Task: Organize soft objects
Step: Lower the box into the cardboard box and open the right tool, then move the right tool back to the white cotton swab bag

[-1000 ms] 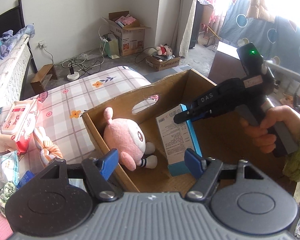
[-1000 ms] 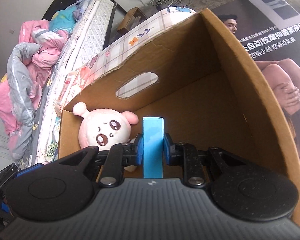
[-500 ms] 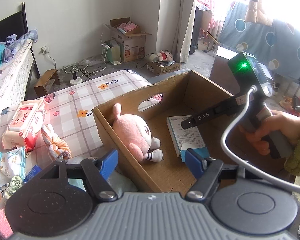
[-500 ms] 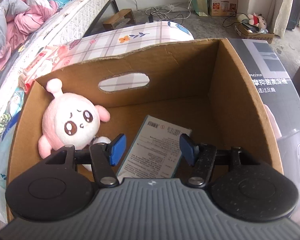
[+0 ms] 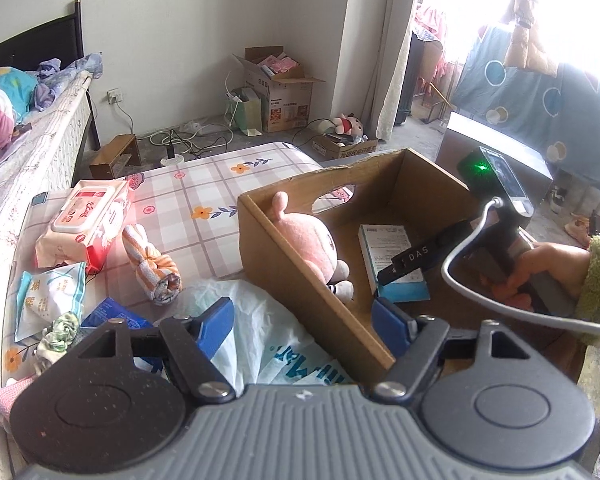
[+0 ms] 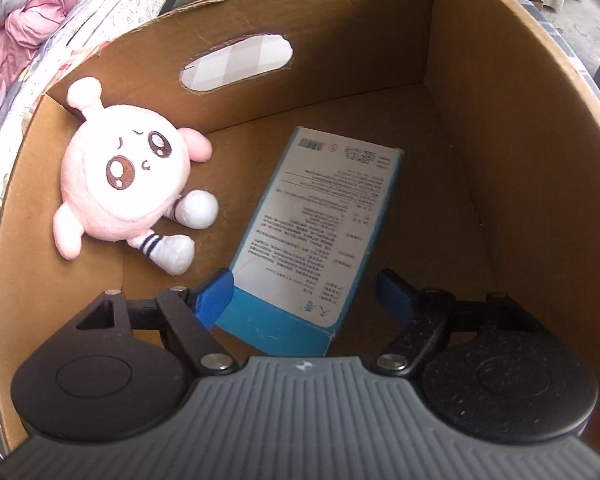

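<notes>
On the left edge of the plaid flower-print mattress point(image 5: 204, 196), a pink pack of wet wipes with a white lid point(image 5: 86, 218) lies near the far side, with a light blue snack packet point(image 5: 48, 300) and a green-and-white scrunchie point(image 5: 58, 330) closer in. Just right of the wipes lies a rolled orange-and-white striped towel point(image 5: 152, 260), and a crumpled white plastic bag with teal print point(image 5: 268, 332) spreads in front of it, against the box.

The left claw point(image 5: 302, 326) hangs wide and empty over the near left corner of the open brown cardboard box point(image 5: 300, 276), one blue pad on each side of the box wall.

Inside the box, the round pink plush doll with embroidered brown eyes and striped white feet point(image 6: 124, 186) leans in the far left corner, below the oval handle cutout point(image 6: 236, 62). Just right of it, apart from its feet, the flat blue carton with a white printed label point(image 6: 316, 236) lies face up on the box floor, tilted so its far end points toward the right wall.

The right claw point(image 6: 306, 294) is spread wide above the carton's near end and grips nothing; its left pad overlaps the carton's corner in the right wrist view, but contact cannot be judged. From the left wrist view, the person's right hand point(image 5: 548, 268), in a green fuzzy sleeve, holds that tool over the box's right side.
</notes>
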Motion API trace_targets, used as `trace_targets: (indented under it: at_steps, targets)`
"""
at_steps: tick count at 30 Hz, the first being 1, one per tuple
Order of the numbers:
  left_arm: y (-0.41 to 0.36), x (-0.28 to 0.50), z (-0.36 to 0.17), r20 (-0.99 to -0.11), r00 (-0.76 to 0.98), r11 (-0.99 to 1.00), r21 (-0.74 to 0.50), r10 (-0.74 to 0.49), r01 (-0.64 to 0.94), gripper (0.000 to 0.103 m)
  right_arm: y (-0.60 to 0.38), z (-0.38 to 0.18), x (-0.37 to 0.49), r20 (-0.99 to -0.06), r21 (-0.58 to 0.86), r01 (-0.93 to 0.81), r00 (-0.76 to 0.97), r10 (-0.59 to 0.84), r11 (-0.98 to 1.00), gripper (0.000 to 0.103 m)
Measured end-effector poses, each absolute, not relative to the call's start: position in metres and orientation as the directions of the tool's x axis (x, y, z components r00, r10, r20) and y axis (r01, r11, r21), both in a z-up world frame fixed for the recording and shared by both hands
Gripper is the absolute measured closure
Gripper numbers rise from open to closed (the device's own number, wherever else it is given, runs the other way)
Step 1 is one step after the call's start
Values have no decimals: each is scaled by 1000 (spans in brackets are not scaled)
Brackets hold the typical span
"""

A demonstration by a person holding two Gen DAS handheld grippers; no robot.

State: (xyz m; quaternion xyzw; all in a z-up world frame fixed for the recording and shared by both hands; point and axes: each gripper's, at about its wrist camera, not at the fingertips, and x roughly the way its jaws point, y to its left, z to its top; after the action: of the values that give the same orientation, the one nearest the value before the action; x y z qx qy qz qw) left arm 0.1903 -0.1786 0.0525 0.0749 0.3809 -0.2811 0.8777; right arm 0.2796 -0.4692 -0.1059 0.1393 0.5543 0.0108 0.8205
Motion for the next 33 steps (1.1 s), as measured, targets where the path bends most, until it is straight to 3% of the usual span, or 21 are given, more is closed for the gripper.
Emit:
trace_targets:
  at_steps: [6, 12, 20, 24, 33]
  targets:
    - [-155, 191, 46, -720, 553, 853, -106, -420, 510, 26, -455, -97, 302, -899, 141, -3, 418, 129, 990, 42]
    - [-143, 196, 38, -731, 548, 870, -125, -406, 477, 26, -441, -93, 316, -891, 105, -127, 428, 150, 986, 43]
    - [-144, 195, 33, -730, 542, 870, -146, -416, 470, 23, -462, -101, 316, -870, 258, 26, 441, 221, 966, 40]
    - [-146, 192, 34, -722, 553, 873, -145, -415, 466, 23, -471, -95, 304, -862, 255, 102, 476, 178, 961, 39]
    - [-128, 175, 50, -680, 609, 882, -123, -408, 455, 22, -478, -26, 266, -776, 279, 118, 613, 151, 953, 35]
